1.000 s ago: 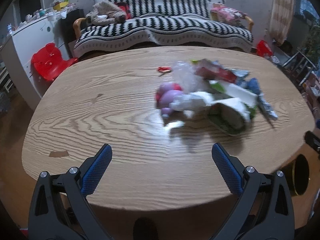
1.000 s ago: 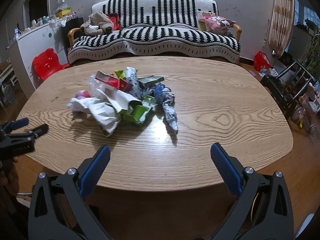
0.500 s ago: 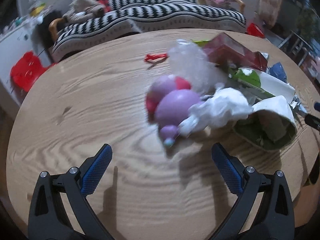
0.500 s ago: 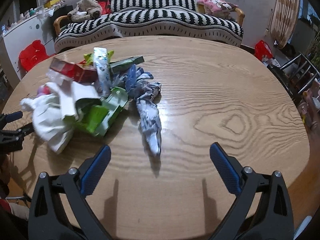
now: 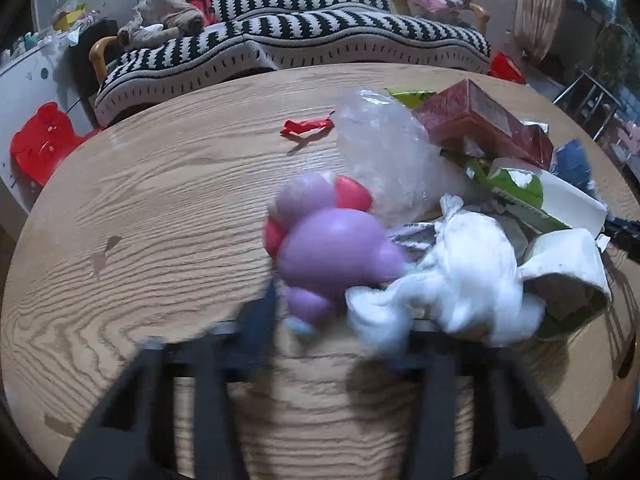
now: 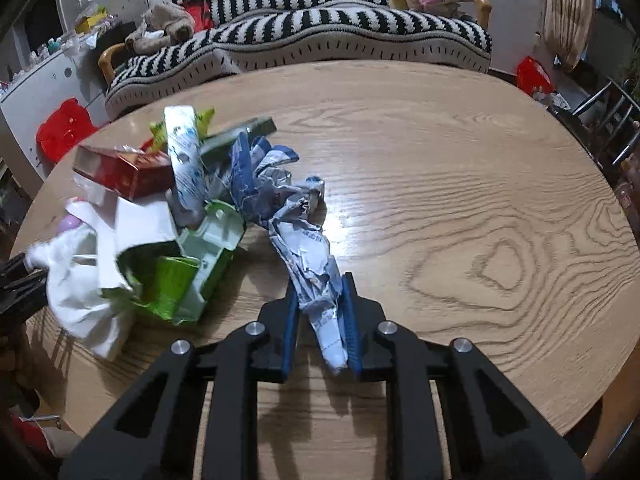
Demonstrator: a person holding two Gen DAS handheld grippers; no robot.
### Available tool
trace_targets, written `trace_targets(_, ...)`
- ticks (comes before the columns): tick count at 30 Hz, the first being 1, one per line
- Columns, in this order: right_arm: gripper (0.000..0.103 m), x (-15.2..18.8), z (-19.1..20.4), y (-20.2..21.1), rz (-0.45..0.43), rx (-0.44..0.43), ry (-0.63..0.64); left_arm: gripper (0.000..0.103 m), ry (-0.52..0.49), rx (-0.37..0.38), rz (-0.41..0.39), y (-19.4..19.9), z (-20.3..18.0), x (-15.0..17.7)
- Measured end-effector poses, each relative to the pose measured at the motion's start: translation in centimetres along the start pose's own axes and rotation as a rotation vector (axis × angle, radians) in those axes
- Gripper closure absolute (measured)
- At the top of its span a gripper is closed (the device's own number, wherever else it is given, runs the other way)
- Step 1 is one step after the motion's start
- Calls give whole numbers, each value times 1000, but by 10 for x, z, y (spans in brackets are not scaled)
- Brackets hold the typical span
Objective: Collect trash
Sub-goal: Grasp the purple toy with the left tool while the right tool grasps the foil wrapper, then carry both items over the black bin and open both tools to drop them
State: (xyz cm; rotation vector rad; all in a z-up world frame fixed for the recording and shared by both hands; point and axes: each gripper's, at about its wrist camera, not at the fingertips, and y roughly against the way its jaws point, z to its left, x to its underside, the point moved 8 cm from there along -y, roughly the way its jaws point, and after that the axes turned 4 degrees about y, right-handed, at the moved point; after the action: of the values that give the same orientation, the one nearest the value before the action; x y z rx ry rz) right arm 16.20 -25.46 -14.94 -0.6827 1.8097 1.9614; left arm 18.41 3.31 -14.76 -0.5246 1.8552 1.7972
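Note:
A heap of trash lies on the round wooden table [image 5: 160,220]. In it are a purple and pink toy [image 5: 332,248], a white crumpled wad [image 5: 460,280], a clear plastic bag [image 5: 384,152], a red box [image 5: 480,120] and a torn green carton [image 6: 188,280]. My left gripper [image 5: 336,328] is blurred and its jaws are closing, with the toy's lower lobe and the wad's end between them. The wad hides its right finger. My right gripper [image 6: 322,296] is closing too, its blue pads pressed on both sides of a crumpled blue-white wrapper [image 6: 304,240].
A small red scrap [image 5: 306,126] lies apart from the heap, farther back on the table. Behind the table stands a striped sofa [image 5: 320,40], with a red stool [image 5: 40,140] at the left. Metal chair frames [image 6: 612,120] stand at the right.
Both grippers came down and forward to the heap and went from wide open to nearly closed. The left now straddles the toy and wad, and the right clamps the wrapper's near end.

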Motion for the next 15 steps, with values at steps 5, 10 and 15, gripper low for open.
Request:
trace_targets(5,82,0,-8,28,-43,-7,-29,69,-1,-29,-11,15,13,3)
trace_targets(10,82,2,-13,54,-78,-10,-44,69,68,-101,-58,44,49,-6)
trace_targets(15,82,11,-26,80,-100,2,-61,69,148,-111,-91,68,63,-12)
